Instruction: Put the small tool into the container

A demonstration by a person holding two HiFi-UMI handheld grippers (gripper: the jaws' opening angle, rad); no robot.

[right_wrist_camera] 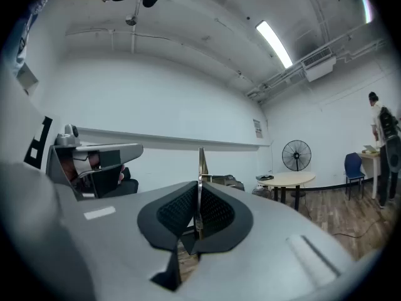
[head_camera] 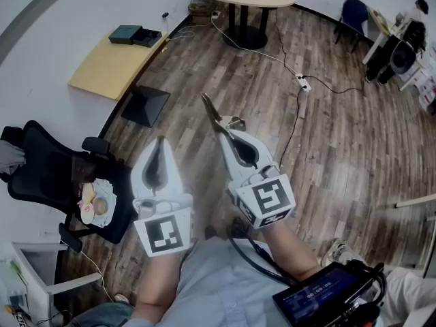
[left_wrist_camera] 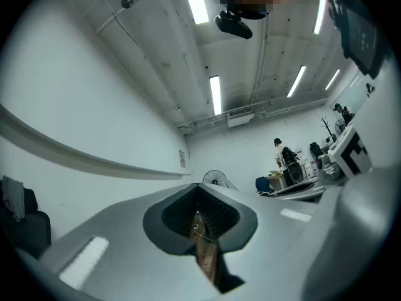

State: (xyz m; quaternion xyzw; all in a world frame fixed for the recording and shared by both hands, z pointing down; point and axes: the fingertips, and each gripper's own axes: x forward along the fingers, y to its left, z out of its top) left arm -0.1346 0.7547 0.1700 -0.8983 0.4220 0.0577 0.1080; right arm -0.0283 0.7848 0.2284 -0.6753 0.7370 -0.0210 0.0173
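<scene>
Head view first: the person is holding both grippers out over the brown wood-plank floor (head_camera: pixel 327 135). The right gripper (head_camera: pixel 225 129) is pinching a thin silvery metal tool (head_camera: pixel 212 110), jaws squeezed fully onto it. Most of the tool is poking out ahead, I'm guessing so the free end can be dropped into something. The left gripper (head_camera: pixel 161 142) is hanging alongside it. I'm not spotting an obvious container; a dark flat box (head_camera: pixel 134 35) is sitting on a yellow board (head_camera: pixel 102 70) well apart, can't tell if that's it. The cubes are only showing black-and-white square markers, and the small screen (head_camera: pixel 320 295) digits are too tiny to read. Left gripper view: the left gripper (left_wrist_camera: pixel 199 190) is closed on nothing, just floor peeking through underneath. Right gripper view: the right gripper (right_wrist_camera: pixel 199 190) is clamping the tool (right_wrist_camera: pixel 201 158) edge-on, standing upright past the tips. The wall sign (right_wrist_camera: pixel 258 128) is unreadable.
</scene>
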